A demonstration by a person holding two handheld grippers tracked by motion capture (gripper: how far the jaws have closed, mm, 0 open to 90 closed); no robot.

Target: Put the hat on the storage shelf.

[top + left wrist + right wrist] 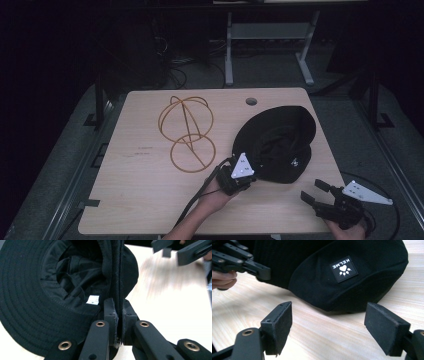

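**Mia:** Where is the hat?

**Sam:** The black hat (pixel 277 145) lies upside down on the right side of the table (pixel 140 200), near the gold wire hat stand (pixel 187 132). The left gripper (pixel 239 176) pinches its brim — the jaws are closed tight on the cloth.

**Mia:** And the other one?

**Sam:** The right gripper (pixel 314 192) waits near the hat's front edge, jaws wide apart, holding nothing.

**Mia:** How should the lift go?

**Sam:** I think slowly. The hat is soft and floppy, so one pinch may let it sag. The right gripper could take the far side of the brim to keep it level on the way to the stand.

**Mia:** What do the close views add?

**Sam:** The left gripper view shows a small white tag (pixel 92 300) inside the hat. The right gripper view shows a paw-print label (pixel 343 269) on the outside — from high up that is just a tiny speck.
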